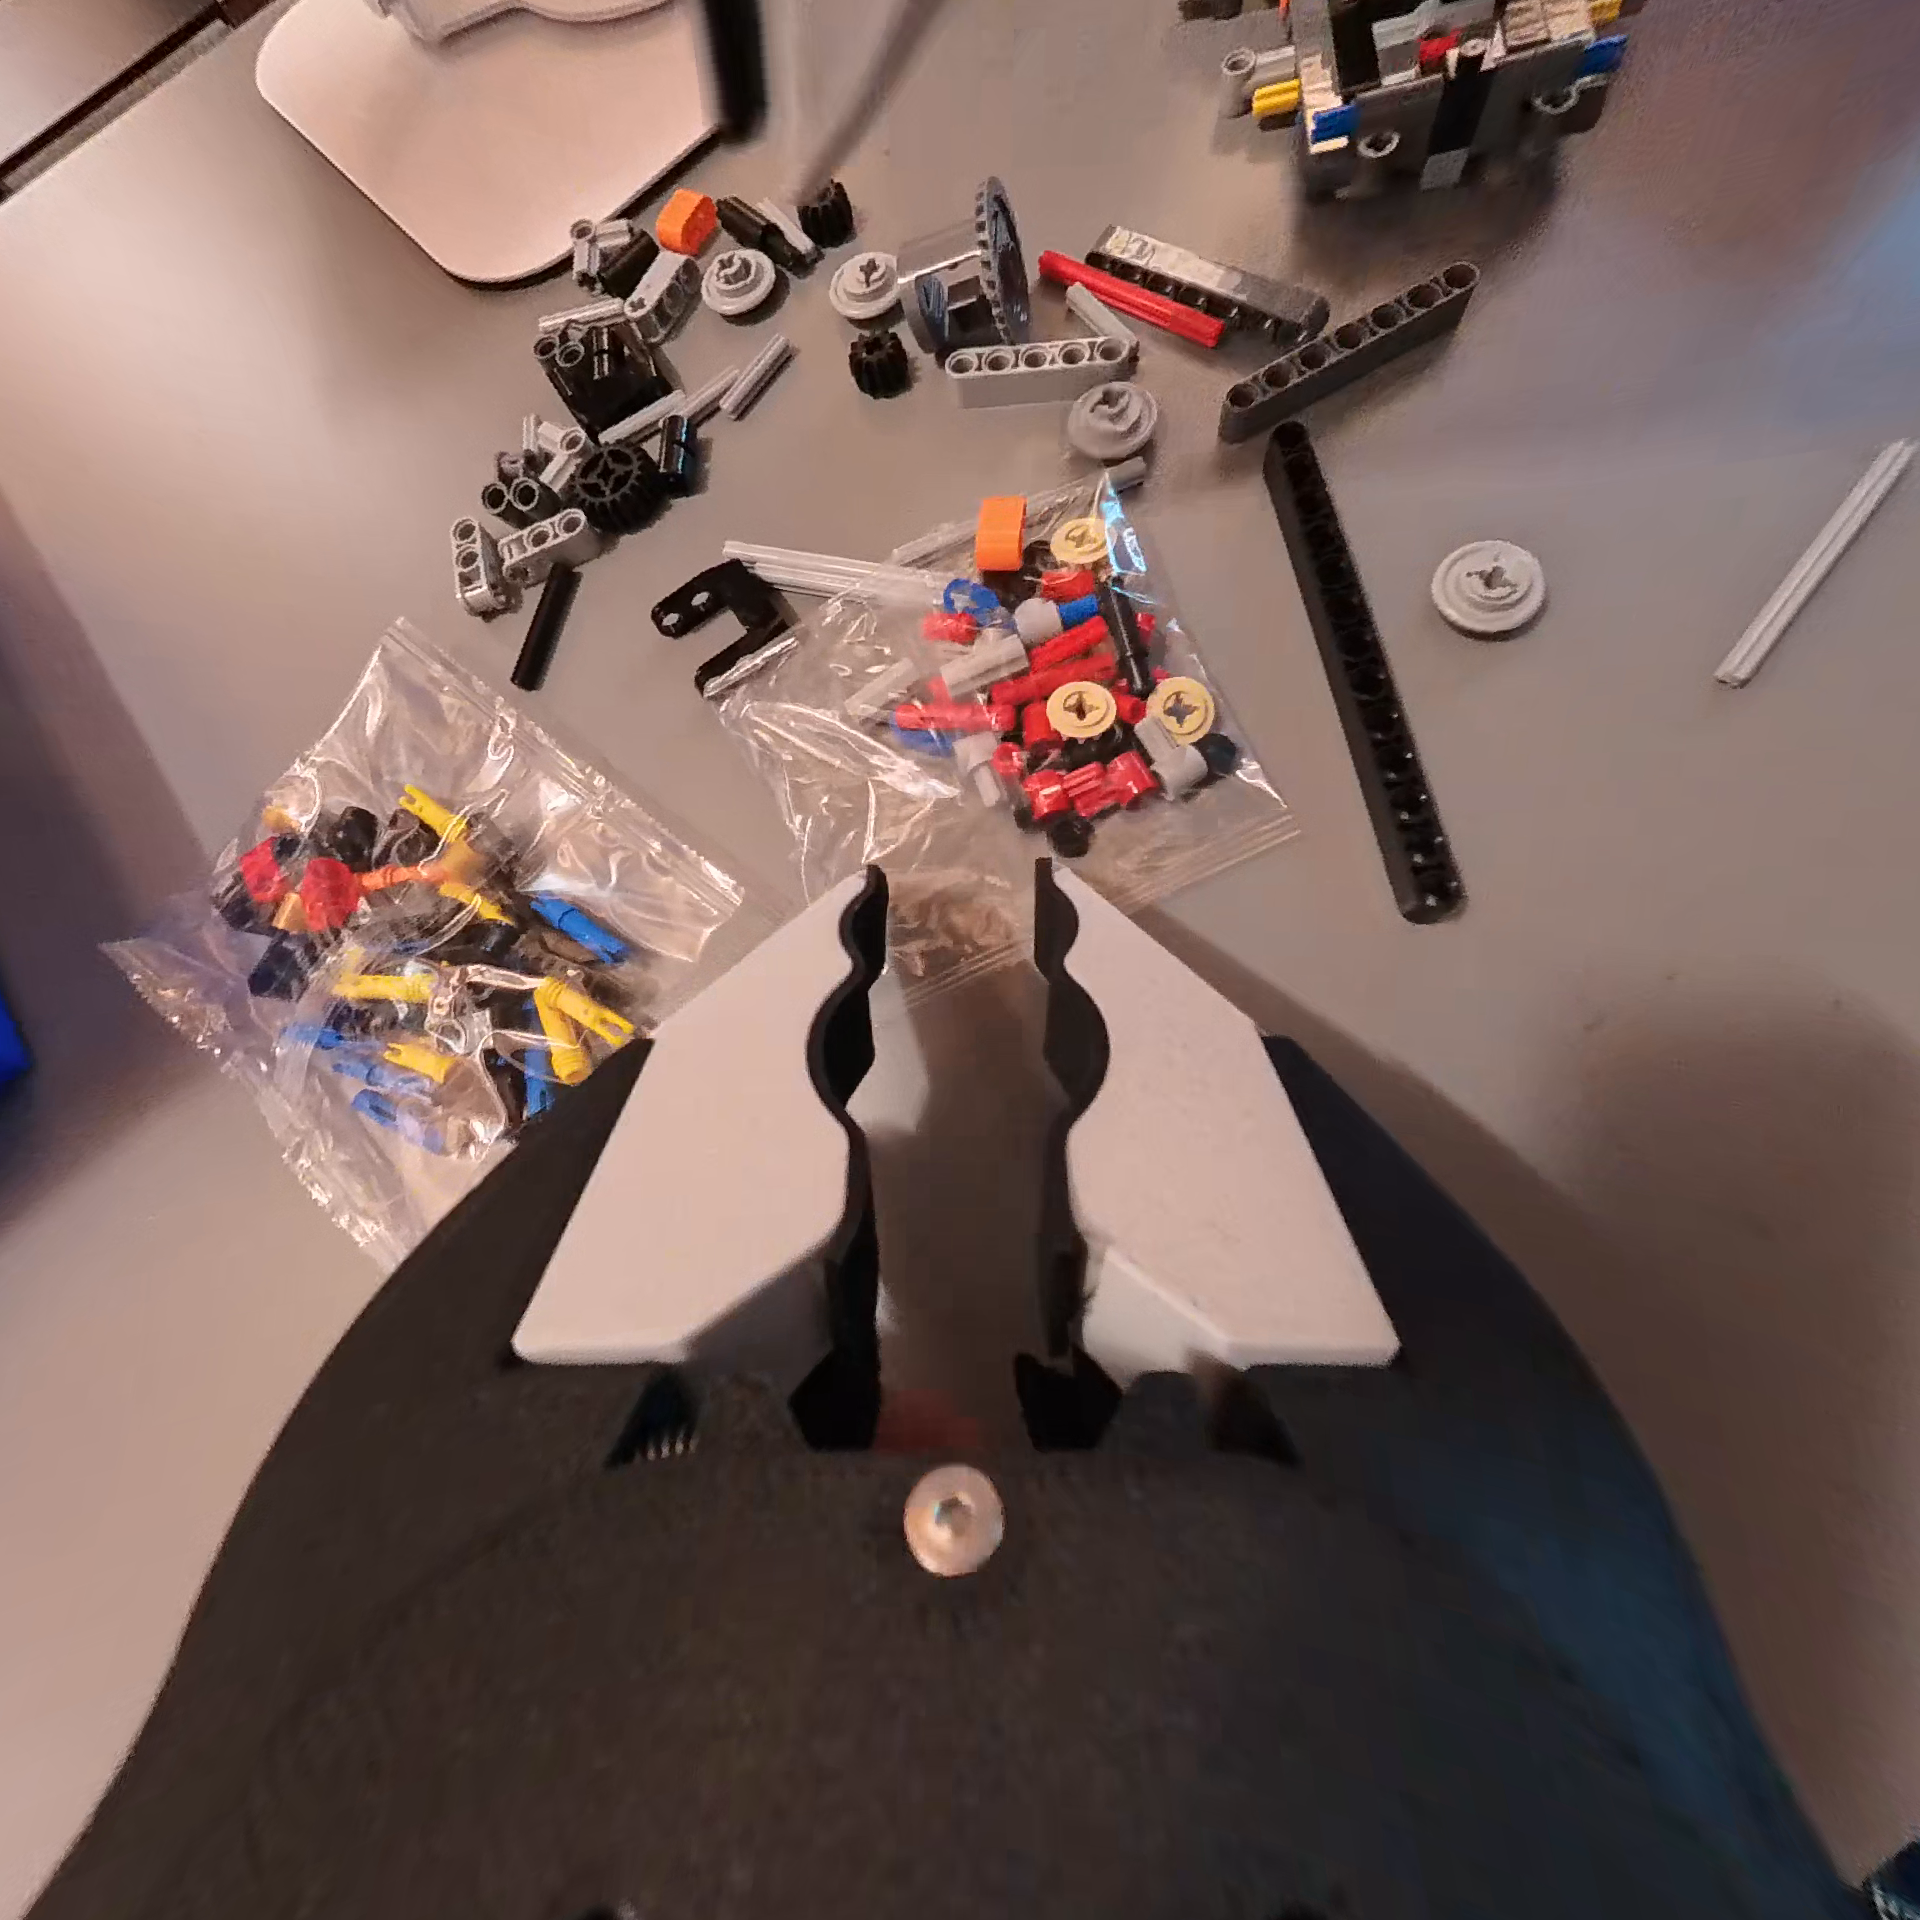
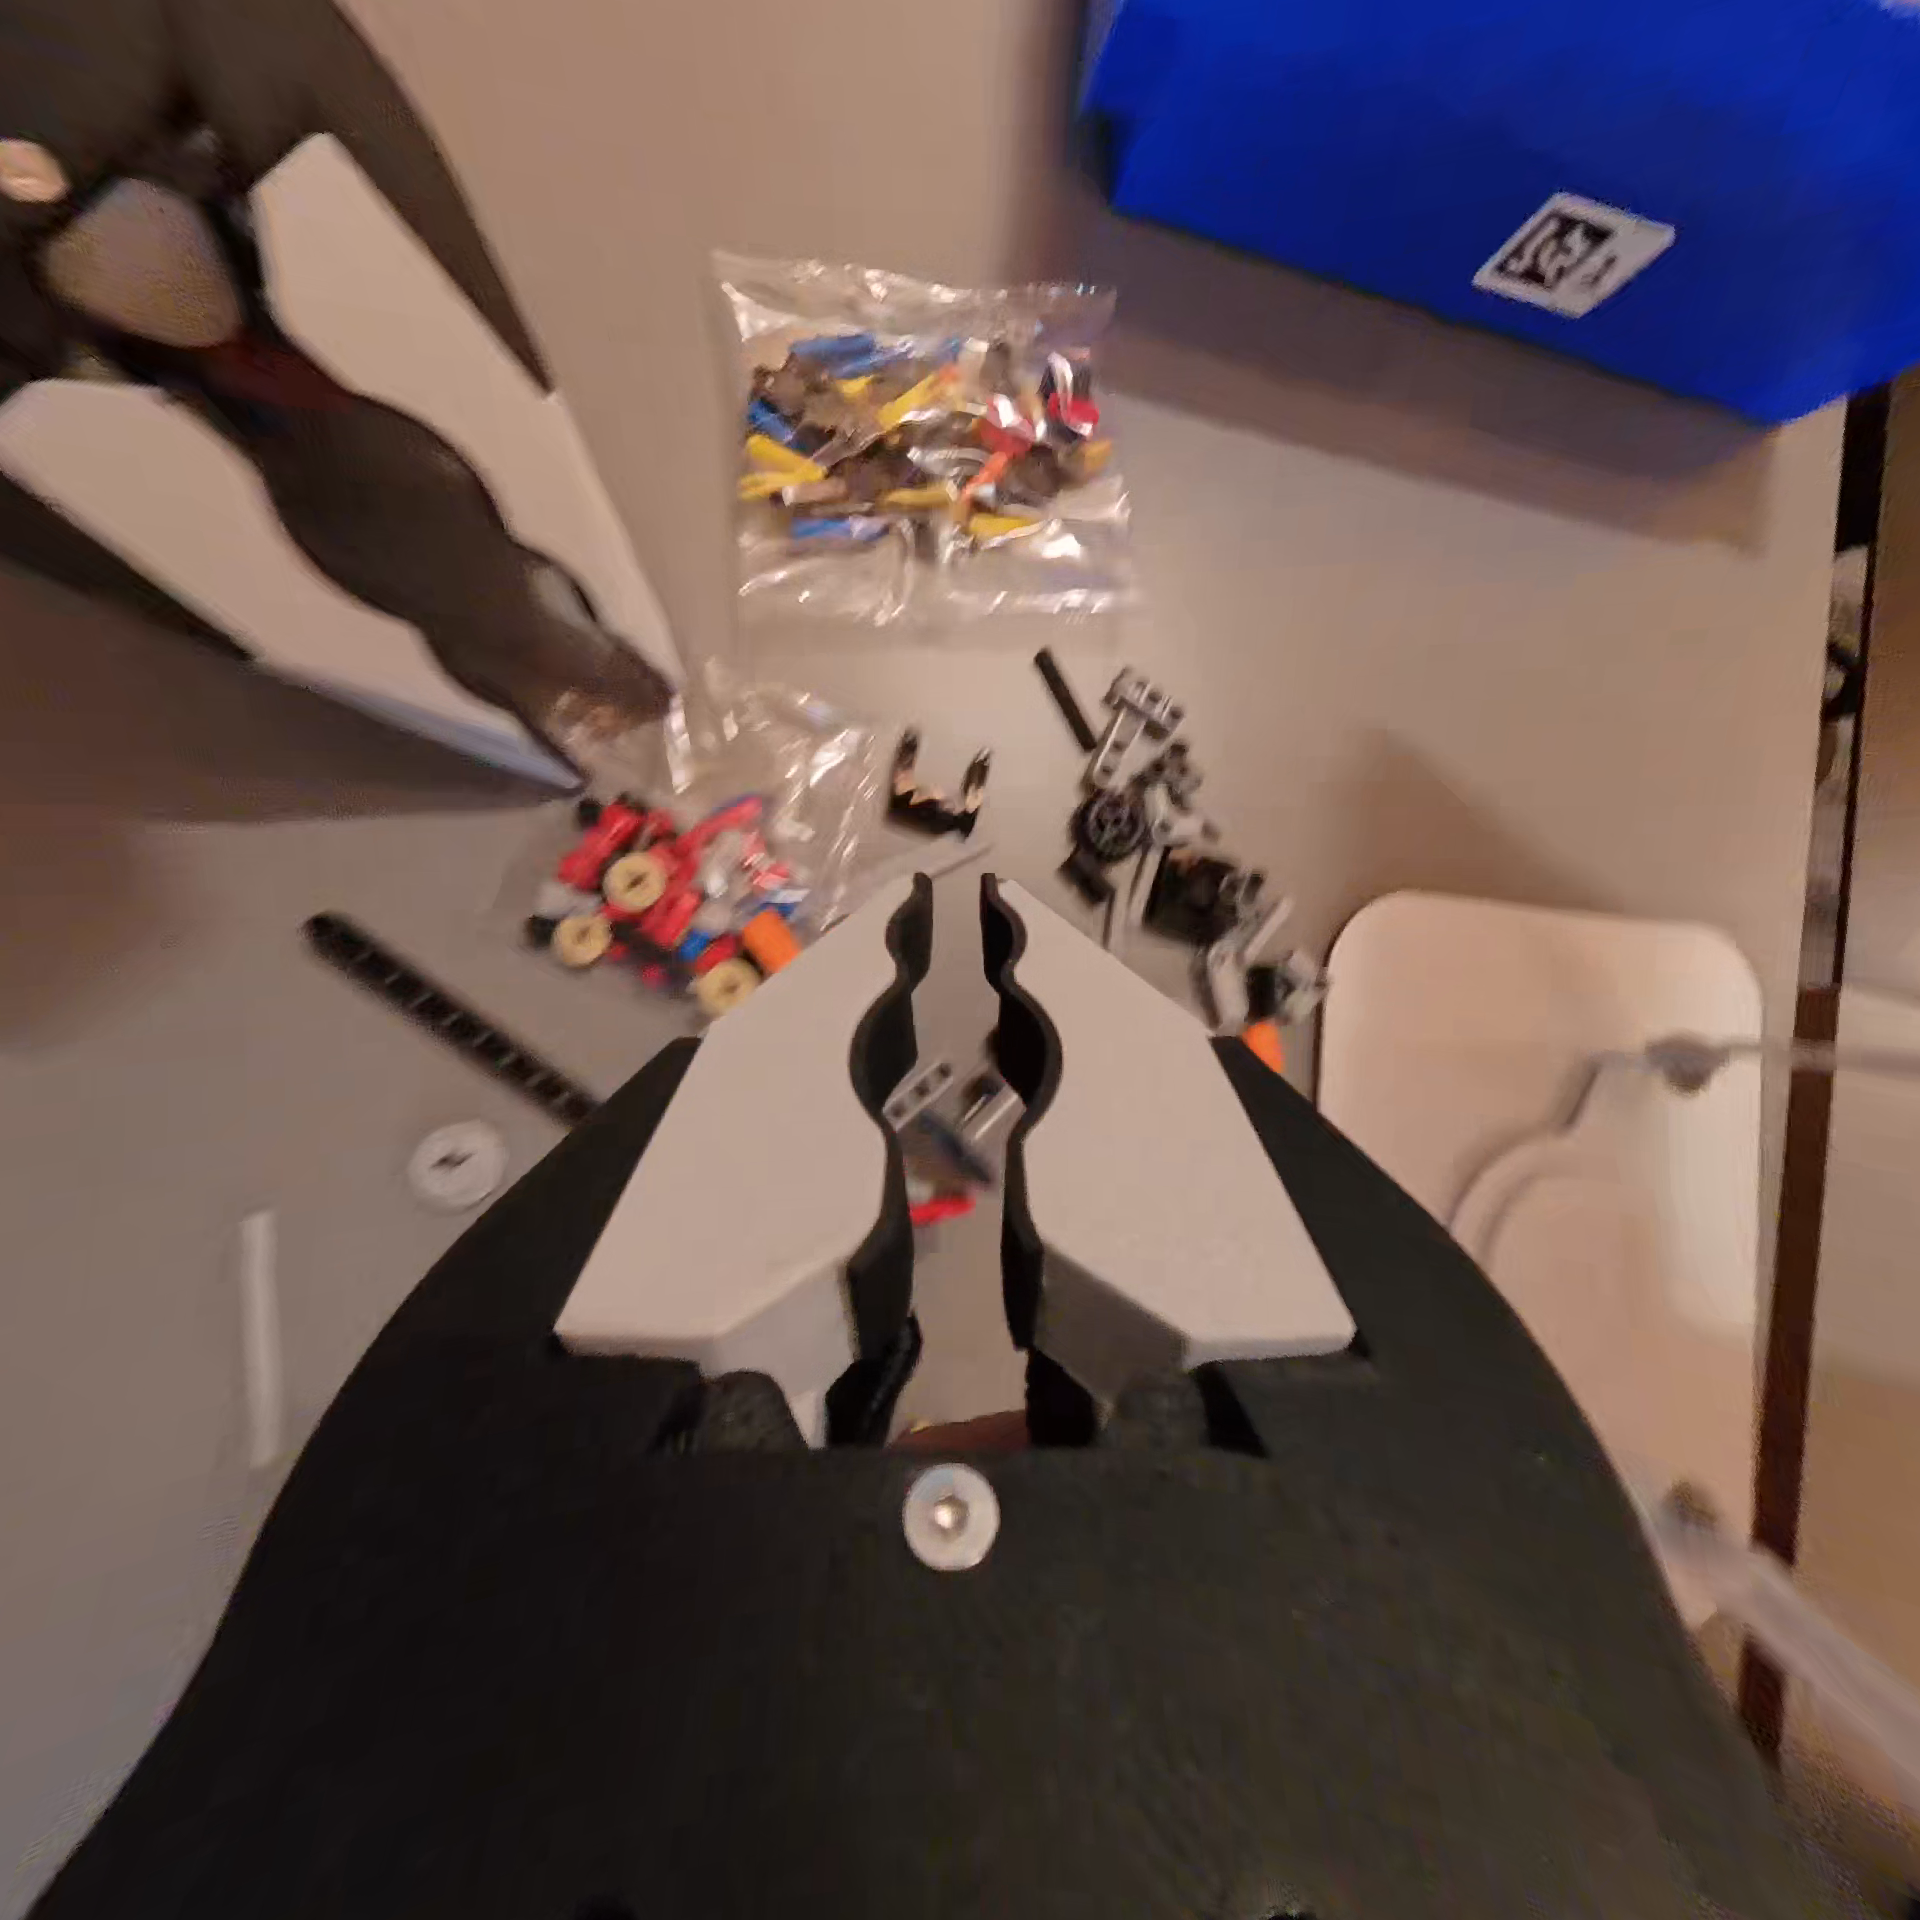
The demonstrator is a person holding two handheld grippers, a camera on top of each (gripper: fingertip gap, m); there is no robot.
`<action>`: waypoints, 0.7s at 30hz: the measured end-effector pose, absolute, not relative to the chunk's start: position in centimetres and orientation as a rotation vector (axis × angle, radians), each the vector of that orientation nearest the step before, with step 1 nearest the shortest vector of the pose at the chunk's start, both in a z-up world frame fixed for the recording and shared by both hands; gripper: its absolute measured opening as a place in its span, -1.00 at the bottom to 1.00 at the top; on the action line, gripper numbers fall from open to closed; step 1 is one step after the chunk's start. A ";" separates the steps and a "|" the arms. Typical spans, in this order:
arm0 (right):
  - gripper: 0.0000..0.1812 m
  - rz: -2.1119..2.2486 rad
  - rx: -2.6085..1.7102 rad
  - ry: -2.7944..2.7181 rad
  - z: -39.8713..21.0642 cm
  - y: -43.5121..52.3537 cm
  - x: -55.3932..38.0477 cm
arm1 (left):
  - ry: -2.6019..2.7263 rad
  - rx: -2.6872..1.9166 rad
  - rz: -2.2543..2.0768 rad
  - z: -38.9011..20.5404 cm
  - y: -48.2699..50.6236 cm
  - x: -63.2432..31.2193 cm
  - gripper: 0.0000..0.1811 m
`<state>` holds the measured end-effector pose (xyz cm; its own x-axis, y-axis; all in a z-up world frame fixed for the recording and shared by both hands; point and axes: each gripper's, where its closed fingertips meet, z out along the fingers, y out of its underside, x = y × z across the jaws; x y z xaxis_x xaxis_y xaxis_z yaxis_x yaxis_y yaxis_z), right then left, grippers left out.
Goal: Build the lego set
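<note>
Your left gripper (image 1: 961,883) hangs just over the near edge of the clear bag of red pins and tan discs (image 1: 1049,691), fingers parted by a narrow gap and holding nothing. Your right gripper (image 2: 954,894) is likewise empty, its fingers almost closed, with loose grey and black parts (image 2: 1164,862) beyond its tips.

You look to be fetching parts, not yet fitting any. Next, I judge, you need to get into that bag: pinch its sealed edge with one gripper and brace it with the other.

Left of your left fingers lies a second bag of yellow, blue and black pins (image 1: 416,935). Far ahead to the right stands the half-built model (image 1: 1444,94) on the table (image 1: 1610,1039).
</note>
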<state>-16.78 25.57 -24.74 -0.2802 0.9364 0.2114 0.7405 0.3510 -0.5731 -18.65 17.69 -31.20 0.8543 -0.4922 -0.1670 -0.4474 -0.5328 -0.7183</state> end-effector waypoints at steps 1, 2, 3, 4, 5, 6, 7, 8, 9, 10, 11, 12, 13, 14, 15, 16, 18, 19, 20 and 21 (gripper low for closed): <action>-0.93 0.490 -1.430 -2.130 -25.3 26.1 -18.0 | 0.680 -2.211 -0.069 -31.2 17.7 -18.7 -0.71; -0.93 0.469 -1.401 -2.170 -26.1 26.6 -19.0 | 0.680 -2.210 -0.070 -31.2 17.7 -18.7 -0.70; -0.93 0.465 -1.352 -2.213 -26.7 26.8 -20.0 | 0.679 -2.210 -0.072 -31.2 17.7 -18.7 -0.70; -0.94 0.478 -1.301 -2.250 -27.3 26.8 -20.9 | 0.679 -2.210 -0.072 -31.2 17.7 -18.7 -0.71; -0.94 0.461 -1.290 -2.284 -28.0 27.2 -21.5 | 0.680 -2.209 -0.072 -31.2 17.7 -18.7 -0.70; -0.94 0.443 -1.282 -2.315 -28.7 27.4 -22.0 | 0.681 -2.208 -0.070 -31.2 17.7 -18.7 -0.70; -0.94 0.443 -1.251 -2.339 -29.0 27.4 -22.5 | 0.682 -2.208 -0.070 -31.2 17.7 -18.6 -0.70; -0.95 0.445 -1.233 -2.361 -29.2 27.3 -22.9 | 0.683 -2.207 -0.071 -31.2 17.7 -18.6 -0.70; -0.94 0.449 -1.223 -2.384 -29.4 27.2 -23.2 | 0.685 -2.208 -0.073 -31.2 17.7 -18.6 -0.70; -0.94 0.456 -1.212 -2.397 -29.6 27.2 -23.6 | 0.684 -2.209 -0.078 -31.2 17.7 -18.5 -0.71; -0.95 0.460 -1.208 -2.406 -29.8 27.2 -23.9 | 0.682 -2.210 -0.081 -31.2 17.7 -18.5 -0.70; -0.95 0.453 -1.212 -2.419 -30.1 27.4 -24.1 | 0.681 -2.211 -0.084 -31.2 17.8 -18.5 -0.70; -0.95 0.447 -1.212 -2.438 -30.4 27.6 -24.2 | 0.680 -2.211 -0.086 -31.2 17.8 -18.5 -0.70; -0.95 0.447 -1.217 -2.454 -30.8 27.6 -24.4 | 0.680 -2.212 -0.089 -31.2 17.8 -18.5 -0.70; -0.95 0.448 -1.225 -2.468 -31.2 27.7 -24.4 | 0.679 -2.213 -0.091 -31.2 17.8 -18.5 -0.70; -0.98 0.468 -1.230 -2.477 -31.4 27.5 -24.6 | 0.680 -2.212 -0.091 -31.2 17.8 -18.5 -0.70; -1.00 0.508 -1.256 -2.485 -31.5 27.4 -24.6 | 0.683 -2.211 -0.088 -31.2 17.8 -18.4 -0.70; -1.00 0.521 -1.268 -2.487 -31.5 27.4 -24.6 | 0.683 -2.211 -0.088 -31.2 17.8 -18.4 -0.70; -1.00 0.535 -1.283 -2.488 -31.5 27.3 -24.6 | 0.684 -2.211 -0.089 -31.2 17.8 -18.4 -0.70; -1.00 0.546 -1.294 -2.487 -31.5 27.3 -24.6 | 0.683 -2.212 -0.092 -31.2 17.8 -18.4 -0.70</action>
<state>-24.56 27.32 -31.50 -0.5574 0.8268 0.0757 0.7191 0.5264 -0.4536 -18.38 17.81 -31.16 0.8517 -0.5012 -0.1530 -0.4432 -0.5331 -0.7207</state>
